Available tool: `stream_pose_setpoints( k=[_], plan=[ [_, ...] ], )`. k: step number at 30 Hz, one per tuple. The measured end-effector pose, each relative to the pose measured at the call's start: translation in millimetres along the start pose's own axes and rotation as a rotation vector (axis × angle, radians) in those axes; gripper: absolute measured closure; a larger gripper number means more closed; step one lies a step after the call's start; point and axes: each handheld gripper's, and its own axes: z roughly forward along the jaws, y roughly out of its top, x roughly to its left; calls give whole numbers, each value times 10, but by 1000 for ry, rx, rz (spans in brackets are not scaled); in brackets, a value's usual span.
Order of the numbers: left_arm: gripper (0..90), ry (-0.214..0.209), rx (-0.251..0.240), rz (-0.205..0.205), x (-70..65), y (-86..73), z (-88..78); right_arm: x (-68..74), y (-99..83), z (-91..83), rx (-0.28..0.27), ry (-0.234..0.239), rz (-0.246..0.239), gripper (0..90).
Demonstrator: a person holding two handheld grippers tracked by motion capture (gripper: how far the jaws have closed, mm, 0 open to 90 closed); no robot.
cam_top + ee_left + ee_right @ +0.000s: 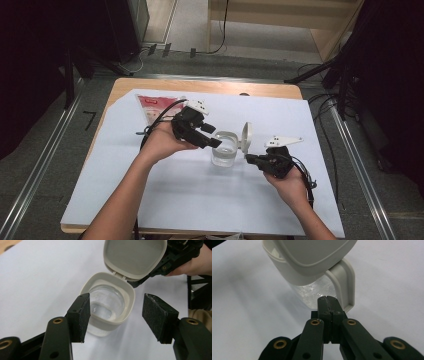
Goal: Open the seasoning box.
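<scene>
White sheeting covers the wooden table, and near its middle stands a clear jar with a cream collar, its hinged lid flipped up on the right side. At the jar's left, the left gripper has its jaws spread apart, one pad just beside the collar and the other clear of it, nothing pressed between them. The right gripper sits just right of the jar below the raised lid, jaws pressed together on nothing, while a red-and-white packet lies farther back
</scene>
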Motion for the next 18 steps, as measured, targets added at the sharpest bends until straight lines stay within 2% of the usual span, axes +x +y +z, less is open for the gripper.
stream_pose_setpoints(
  k=[3,6,8,11,14,18],
  plan=[
    [398,21,-9,-4,27,-78,-64,-44,10,3,-4,-8,4,900],
    [400,34,-11,-12,64,-151,-138,-84,16,-11,-10,20,11,900],
    [401,42,-18,-24,86,-193,-186,-66,12,-7,2,38,-15,900],
    [402,59,-23,-43,132,-270,-270,-19,14,19,6,33,-35,900],
    [403,72,-25,-65,170,-350,-344,-37,32,36,3,15,-28,900],
    [406,86,-15,-79,213,-457,-430,-59,51,32,0,15,-26,900]
  ],
)
